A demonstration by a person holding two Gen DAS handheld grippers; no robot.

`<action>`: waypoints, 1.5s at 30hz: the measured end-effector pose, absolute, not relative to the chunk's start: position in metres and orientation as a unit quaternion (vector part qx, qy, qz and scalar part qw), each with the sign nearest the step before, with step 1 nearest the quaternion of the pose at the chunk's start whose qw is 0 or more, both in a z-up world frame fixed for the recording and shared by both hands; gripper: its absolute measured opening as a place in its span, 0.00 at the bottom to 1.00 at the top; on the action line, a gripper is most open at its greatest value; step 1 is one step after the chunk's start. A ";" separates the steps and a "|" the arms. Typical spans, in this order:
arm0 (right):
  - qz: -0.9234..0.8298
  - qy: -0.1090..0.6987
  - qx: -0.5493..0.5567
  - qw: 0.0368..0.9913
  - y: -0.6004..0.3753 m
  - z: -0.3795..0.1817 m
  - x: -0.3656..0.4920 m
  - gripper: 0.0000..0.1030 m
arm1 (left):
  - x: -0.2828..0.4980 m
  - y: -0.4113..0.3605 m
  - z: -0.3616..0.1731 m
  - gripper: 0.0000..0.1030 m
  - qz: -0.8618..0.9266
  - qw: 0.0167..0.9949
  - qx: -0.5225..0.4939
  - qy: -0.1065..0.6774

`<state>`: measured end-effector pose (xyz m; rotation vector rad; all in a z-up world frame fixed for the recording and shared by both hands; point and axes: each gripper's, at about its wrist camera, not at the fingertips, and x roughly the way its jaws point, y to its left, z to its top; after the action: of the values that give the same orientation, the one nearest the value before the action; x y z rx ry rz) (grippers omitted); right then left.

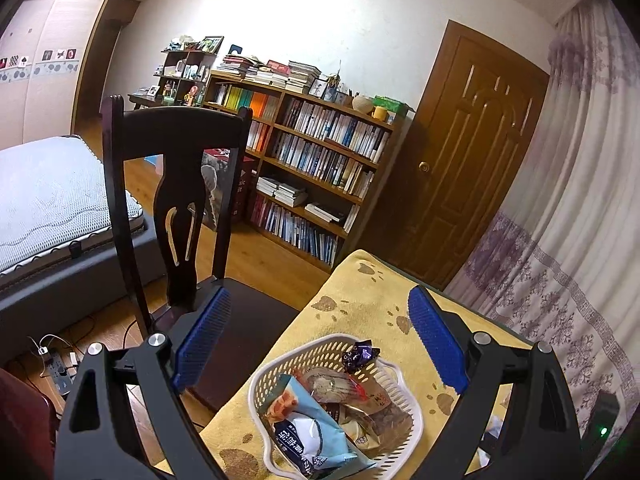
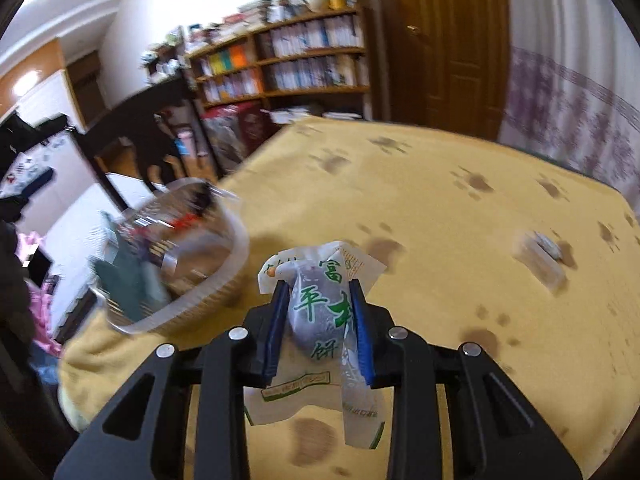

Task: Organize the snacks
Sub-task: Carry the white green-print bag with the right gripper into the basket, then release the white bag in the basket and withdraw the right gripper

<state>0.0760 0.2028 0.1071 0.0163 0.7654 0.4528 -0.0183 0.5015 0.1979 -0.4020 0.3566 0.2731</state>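
We see the right gripper [image 2: 320, 292] clamped on a white snack packet [image 2: 320, 304] with green characters; the blue pads [image 2: 278, 320] press it from both sides, and the packet sticks out ahead of the fingertips and hangs below them. It is lifted above the yellow paw-print cloth [image 2: 440, 208]. Ahead and to the left of this gripper sits the white perforated basket [image 2: 224, 280], blurred, already holding several packets. Ahead and to the right, well apart, a small wrapped snack [image 2: 540, 256] lies on the cloth.

In the left wrist view we see the left gripper [image 1: 320, 312] with its fingers wide apart, nothing between them. The basket [image 1: 396, 384] sits below and between the fingers, near the cloth's [image 1: 360, 304] left edge. Inside it we see a light blue packet [image 1: 308, 432], a dark purple wrapped sweet [image 1: 362, 354] at the far rim and brownish packets [image 1: 376, 412]. Ahead left of this gripper stands a dark wooden chair [image 1: 176, 184], with a bookshelf [image 1: 316, 160] and a brown door [image 1: 472, 152] farther off.
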 end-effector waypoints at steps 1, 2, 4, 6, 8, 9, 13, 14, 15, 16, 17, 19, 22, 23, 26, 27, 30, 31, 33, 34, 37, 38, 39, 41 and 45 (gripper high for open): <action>0.229 0.367 0.010 0.902 0.211 0.112 0.076 0.29 | -0.019 0.502 0.198 0.89 0.134 0.955 -0.198 0.174; 0.238 0.364 0.012 0.901 0.219 0.116 0.077 0.29 | -0.020 0.503 0.199 0.89 0.135 0.955 -0.200 0.172; 0.258 0.359 0.014 0.897 0.240 0.123 0.078 0.29 | -0.022 0.505 0.200 0.91 0.134 0.955 -0.203 0.169; 0.280 0.358 0.014 0.891 0.263 0.128 0.081 0.29 | -0.025 0.507 0.201 0.93 0.135 0.955 -0.207 0.164; 0.296 0.359 0.015 0.885 0.280 0.130 0.084 0.29 | -0.026 0.508 0.202 0.93 0.134 0.955 -0.209 0.162; 0.307 0.359 0.015 0.881 0.293 0.131 0.085 0.29 | -0.026 0.509 0.202 0.93 0.135 0.955 -0.209 0.161; 0.334 0.362 0.014 0.870 0.325 0.128 0.090 0.31 | -0.025 0.510 0.203 0.93 0.138 0.955 -0.210 0.160; 0.337 0.362 0.015 0.869 0.329 0.127 0.091 0.31 | -0.025 0.511 0.202 0.93 0.137 0.954 -0.213 0.161; 0.337 0.359 0.017 0.870 0.331 0.126 0.091 0.32 | -0.025 0.512 0.202 0.93 0.136 0.953 -0.216 0.161; 0.332 0.359 0.020 0.872 0.330 0.125 0.092 0.32 | -0.026 0.513 0.203 0.93 0.136 0.953 -0.218 0.160; 0.329 0.362 0.024 0.872 0.328 0.123 0.093 0.32 | -0.026 0.514 0.203 0.93 0.137 0.953 -0.219 0.159; 0.324 0.370 0.036 0.870 0.319 0.120 0.095 0.32 | -0.028 0.516 0.204 0.93 0.140 0.952 -0.223 0.157; 0.327 0.379 0.059 0.864 0.307 0.116 0.098 0.32 | -0.028 0.517 0.204 0.93 0.140 0.952 -0.224 0.156; 0.330 0.382 0.065 0.861 0.303 0.114 0.096 0.32 | -0.028 0.517 0.204 0.93 0.140 0.952 -0.223 0.156; 0.344 0.391 0.073 0.850 0.300 0.109 0.089 0.32 | -0.029 0.516 0.206 0.93 0.136 0.954 -0.219 0.155; 0.351 0.396 0.078 0.845 0.300 0.107 0.086 0.32 | -0.029 0.515 0.206 0.93 0.135 0.954 -0.218 0.156; 0.370 0.406 0.094 0.830 0.303 0.104 0.082 0.32 | -0.029 0.514 0.207 0.93 0.134 0.954 -0.217 0.156; 0.378 0.407 0.100 0.825 0.305 0.103 0.080 0.32 | -0.028 0.512 0.208 0.93 0.134 0.954 -0.217 0.156; 0.395 0.417 0.111 0.811 0.310 0.101 0.078 0.32 | -0.028 0.512 0.208 0.93 0.135 0.954 -0.218 0.155; 0.399 0.421 0.115 0.807 0.311 0.100 0.077 0.32 | -0.028 0.512 0.208 0.93 0.135 0.954 -0.219 0.155; 0.407 0.435 0.124 0.794 0.319 0.091 0.080 0.31 | -0.028 0.512 0.209 0.93 0.135 0.954 -0.219 0.155; 0.407 0.435 0.126 0.793 0.319 0.089 0.082 0.31 | -0.028 0.512 0.209 0.93 0.135 0.954 -0.219 0.155; 0.407 0.433 0.127 0.795 0.320 0.087 0.083 0.31 | -0.029 0.512 0.209 0.93 0.134 0.954 -0.219 0.155; 0.409 0.432 0.130 0.793 0.321 0.085 0.087 0.31 | -0.029 0.511 0.208 0.93 0.133 0.955 -0.217 0.155; 0.416 0.429 0.136 0.790 0.323 0.082 0.095 0.31 | -0.025 0.505 0.207 0.93 0.129 0.956 -0.211 0.159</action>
<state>0.0949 0.3234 0.0824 0.2922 0.9246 0.8949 -0.0247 0.5051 0.2072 -0.4283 0.3223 0.2616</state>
